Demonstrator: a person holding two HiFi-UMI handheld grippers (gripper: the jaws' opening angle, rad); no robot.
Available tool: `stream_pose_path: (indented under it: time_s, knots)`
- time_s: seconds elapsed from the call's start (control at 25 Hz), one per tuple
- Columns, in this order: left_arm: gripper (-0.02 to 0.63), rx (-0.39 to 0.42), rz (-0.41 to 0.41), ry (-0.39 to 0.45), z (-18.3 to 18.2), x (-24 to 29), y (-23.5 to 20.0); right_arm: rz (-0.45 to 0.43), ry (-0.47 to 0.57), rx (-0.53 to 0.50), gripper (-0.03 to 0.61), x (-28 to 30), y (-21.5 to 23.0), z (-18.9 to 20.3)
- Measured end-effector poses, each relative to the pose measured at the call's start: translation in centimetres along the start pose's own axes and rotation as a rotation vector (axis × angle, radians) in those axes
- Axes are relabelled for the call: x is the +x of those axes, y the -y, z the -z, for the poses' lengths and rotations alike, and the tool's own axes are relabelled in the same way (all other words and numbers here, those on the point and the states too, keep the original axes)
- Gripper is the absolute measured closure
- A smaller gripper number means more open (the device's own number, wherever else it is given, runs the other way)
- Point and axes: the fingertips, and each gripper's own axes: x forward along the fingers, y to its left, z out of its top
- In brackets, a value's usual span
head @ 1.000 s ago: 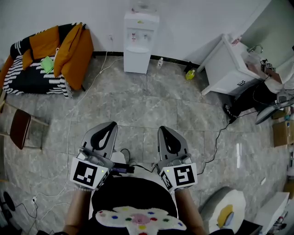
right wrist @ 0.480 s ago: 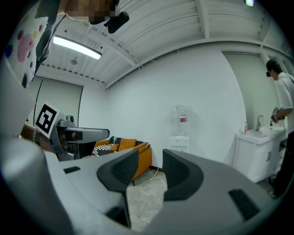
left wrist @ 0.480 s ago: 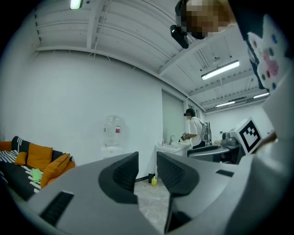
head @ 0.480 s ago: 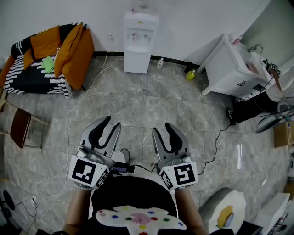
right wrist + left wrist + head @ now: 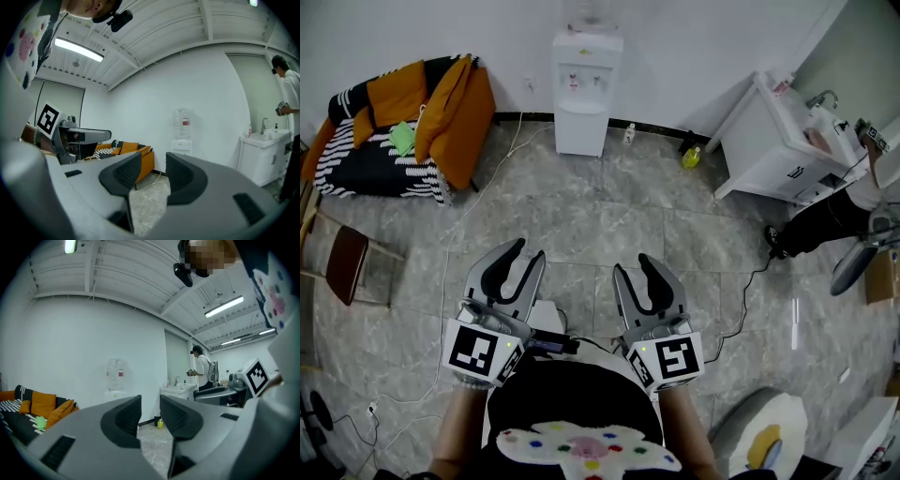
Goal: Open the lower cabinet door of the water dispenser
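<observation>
the floor (image 5: 609, 216) is grey marbled stone tile, running up to a plain white wall (image 5: 694, 47) with a dark skirting strip. seen from the head view, the tall white water dispenser (image 5: 586, 89) stands against that wall at 12 o'clock, with a clear bottle on top. its lower cabinet door (image 5: 580, 127) is shut, and it is well apart from both grippers.

at 10 o'clock sits a black-and-white striped sofa (image 5: 366, 164) with orange cushions (image 5: 459, 103). a brown wooden chair (image 5: 345, 264) stands at 9 o'clock. at 2 o'clock is a white vanity cabinet with a sink (image 5: 778, 141). a small yellow bottle (image 5: 691, 157) stands on the floor at 1 o'clock, just beside the vanity's corner. a person in dark trousers (image 5: 820, 220) stands at 3 o'clock, by the vanity. a thin white cable (image 5: 441, 281) trails over the tiles at the left and a black cable (image 5: 750, 281) at the right.

the left gripper (image 5: 528, 251) is held level at 7 o'clock. its jaws have just been opening and now stand a little apart, with nothing between them. the right gripper (image 5: 634, 264) is at 5 o'clock, also level. its jaws have likewise just been opening and stand wider, with only floor between them. both point towards the dispenser.
</observation>
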Motion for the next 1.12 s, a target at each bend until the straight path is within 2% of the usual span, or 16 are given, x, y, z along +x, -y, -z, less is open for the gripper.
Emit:
stream_pose_path:
  time_s: [0.36,0.64,0.8,1.12]
  knots:
    - [0.492,0.007,0.050,-0.003,0.1,2.6,0.9,0.048,-0.009,0.023,0.434,-0.1,1.7,0.6]
    - [0.491,-0.012,0.086,-0.011,1.0,5.8,-0.8,0.082,-0.033,0.037,0.435,2.2,3.2,1.5]
    - [0.491,-0.028,0.095,-0.026,1.7,8.1,-2.6,0.084,-0.038,0.069,0.436,4.8,4.4,1.6]
    - [0.492,-0.051,0.119,-0.035,1.5,14.3,-7.6,0.098,-0.055,0.043,0.436,12.1,7.1,0.6]
